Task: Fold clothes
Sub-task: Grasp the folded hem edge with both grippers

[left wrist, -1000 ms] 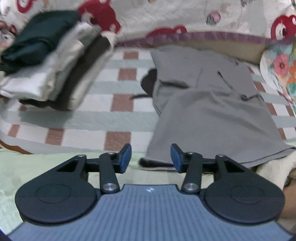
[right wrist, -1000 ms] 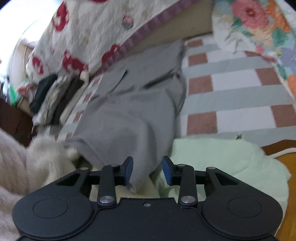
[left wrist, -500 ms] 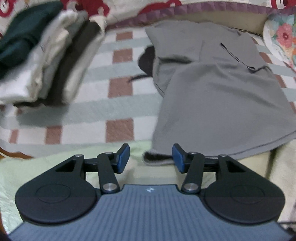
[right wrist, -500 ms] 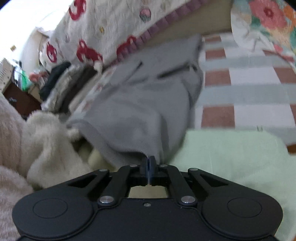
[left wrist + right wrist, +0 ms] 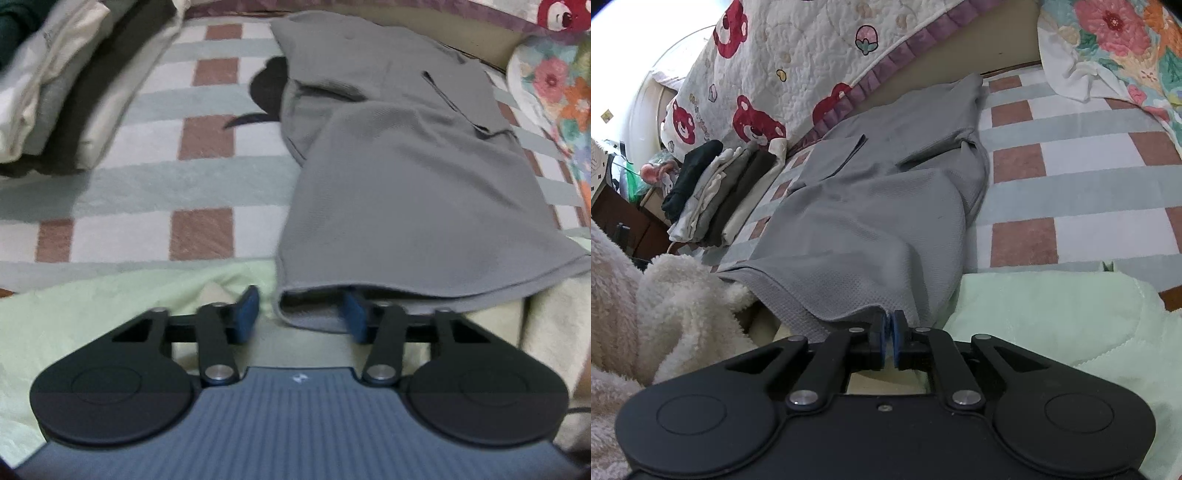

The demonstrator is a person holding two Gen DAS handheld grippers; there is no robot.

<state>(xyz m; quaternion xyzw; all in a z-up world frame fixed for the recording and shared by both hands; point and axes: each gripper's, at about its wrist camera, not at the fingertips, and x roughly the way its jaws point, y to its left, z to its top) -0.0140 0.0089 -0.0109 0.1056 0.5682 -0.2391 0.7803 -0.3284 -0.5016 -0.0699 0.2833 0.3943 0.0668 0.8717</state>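
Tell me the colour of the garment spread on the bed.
Plain grey knit garment; the right wrist view shows it best.

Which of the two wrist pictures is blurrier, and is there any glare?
Left wrist view: soft throughout, the folded stack and checked bedspread smeared, no glare. Right wrist view: sharp, weave visible on the grey garment; top-left corner blown out white; fisheye bends the bedspread's stripes.

Soft, even indoor light fell on my bed. My left view was smeared with motion blur, worst on the folded stack (image 5: 55, 85) at far left. My right view stayed sharp, though a blown-out white glare (image 5: 635, 40) filled its far left corner. Both views bowed at the edges.
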